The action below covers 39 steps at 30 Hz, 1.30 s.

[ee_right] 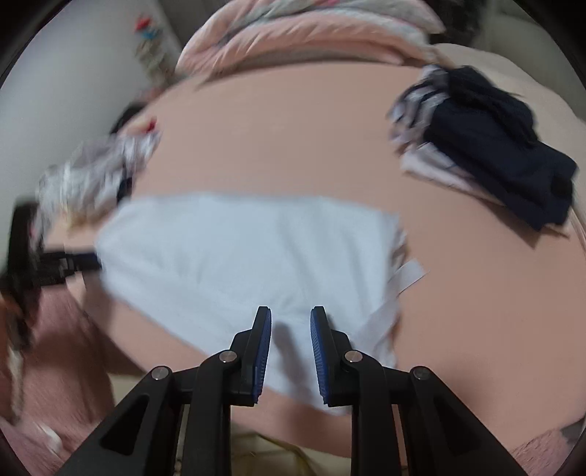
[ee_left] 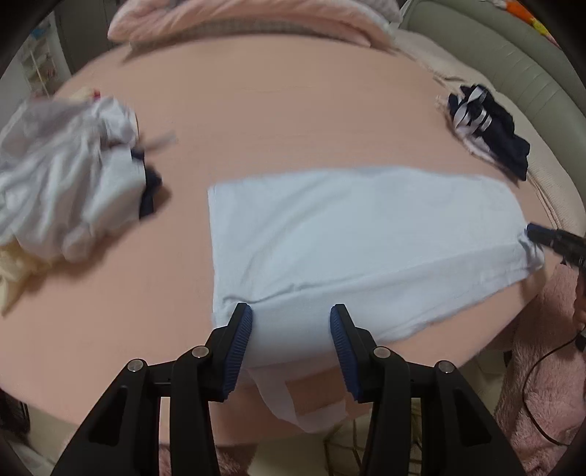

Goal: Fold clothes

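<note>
A light blue garment (ee_left: 348, 238) lies folded flat on the pink bed sheet (ee_left: 274, 121); its near part hangs over the bed edge. My left gripper (ee_left: 291, 315) stands open over the garment's near left corner, with flat cloth between its fingers. At the garment's puckered right corner is my right gripper (ee_left: 531, 230). In the right wrist view the right gripper (ee_right: 291, 311) has its jaws a little apart above the garment (ee_right: 238, 249), nothing pinched. The left gripper (ee_right: 93, 258) shows at the cloth's left edge.
A crumpled pile of white clothes (ee_left: 66, 172) lies at the left of the bed. Dark navy and striped clothes (ee_left: 490, 128) sit at the back right. A rolled pink quilt (ee_left: 238, 18) lines the far side. A pink fluffy rug (ee_left: 542, 366) with a black cable lies below the bed.
</note>
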Motion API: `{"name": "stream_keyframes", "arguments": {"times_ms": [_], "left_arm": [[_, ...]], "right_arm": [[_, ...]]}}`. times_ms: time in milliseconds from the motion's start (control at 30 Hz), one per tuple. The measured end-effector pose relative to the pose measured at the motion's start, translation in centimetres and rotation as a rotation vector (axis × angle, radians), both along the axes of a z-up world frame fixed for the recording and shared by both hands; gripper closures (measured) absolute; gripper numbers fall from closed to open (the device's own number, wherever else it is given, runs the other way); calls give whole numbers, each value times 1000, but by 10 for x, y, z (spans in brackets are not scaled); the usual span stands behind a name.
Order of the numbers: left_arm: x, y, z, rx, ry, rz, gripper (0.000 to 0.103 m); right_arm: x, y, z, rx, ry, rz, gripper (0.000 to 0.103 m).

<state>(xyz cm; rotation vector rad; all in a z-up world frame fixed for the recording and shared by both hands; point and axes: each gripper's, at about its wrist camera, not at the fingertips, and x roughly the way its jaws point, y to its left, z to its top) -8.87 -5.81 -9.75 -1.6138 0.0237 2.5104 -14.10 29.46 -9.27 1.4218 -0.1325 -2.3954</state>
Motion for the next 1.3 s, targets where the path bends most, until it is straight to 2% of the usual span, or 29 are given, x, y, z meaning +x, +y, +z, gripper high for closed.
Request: {"name": "stream_keyframes", "arguments": {"times_ms": [100, 200, 233, 333, 400, 467, 567, 600, 633, 667, 733, 800, 867, 933, 967, 1033, 1133, 1233, 1300], "left_arm": [[-13, 16, 10, 39, 56, -9, 62], [-37, 29, 8, 101, 96, -24, 62], [-46, 30, 4, 120, 93, -22, 62], [-74, 28, -16, 143, 5, 11, 62], [-81, 23, -34, 130, -74, 60, 62], [-77, 11, -42, 127, -71, 90, 62], [-66, -4, -35, 119, -60, 126, 62], [-65, -1, -29, 93, -42, 125, 62], [-64, 4, -22, 61, -20, 120, 62], [-65, 11, -15, 49, 5, 89, 62], [-74, 32, -6, 68, 44, 18, 62], [-86, 47, -9, 79, 30, -8, 62], [-105, 58, -34, 7, -43, 16, 62], [-117, 63, -53, -56, -82, 61, 57], [-119, 66, -51, -77, -81, 67, 57], [-115, 71, -38, -104, -79, 50, 57], [-90, 62, -9, -78, 10, 41, 57], [-67, 41, 3, -37, 9, 92, 57], [-56, 32, 2, -12, -7, 96, 57]], "right_arm": [[-23, 18, 3, -30, 13, -139, 75], [-48, 22, -6, -44, -2, -179, 75], [-55, 20, -10, -49, -7, -177, 75], [-71, 6, -19, 2, 1, -147, 75], [-75, 2, -31, 85, 2, -132, 75], [-76, 2, -41, 140, 8, -122, 80], [-71, 23, -43, 53, -6, -187, 79], [-72, 27, -42, 32, -25, -217, 79], [-72, 27, -38, 34, -22, -237, 75], [-71, 21, -31, 53, 2, -235, 75], [-68, 3, -17, 89, 65, -204, 75], [-65, -21, -7, 96, 96, -144, 75], [-65, -45, -12, 119, 70, -72, 74], [-63, -64, -24, 153, 34, -11, 74], [-60, -68, -35, 177, 15, 7, 74], [-53, -71, -45, 201, 6, 30, 74], [-40, -54, -23, 155, 29, -17, 74], [-24, -40, -5, 141, 65, -53, 73], [-16, -28, -1, 139, 64, -70, 73]]}}
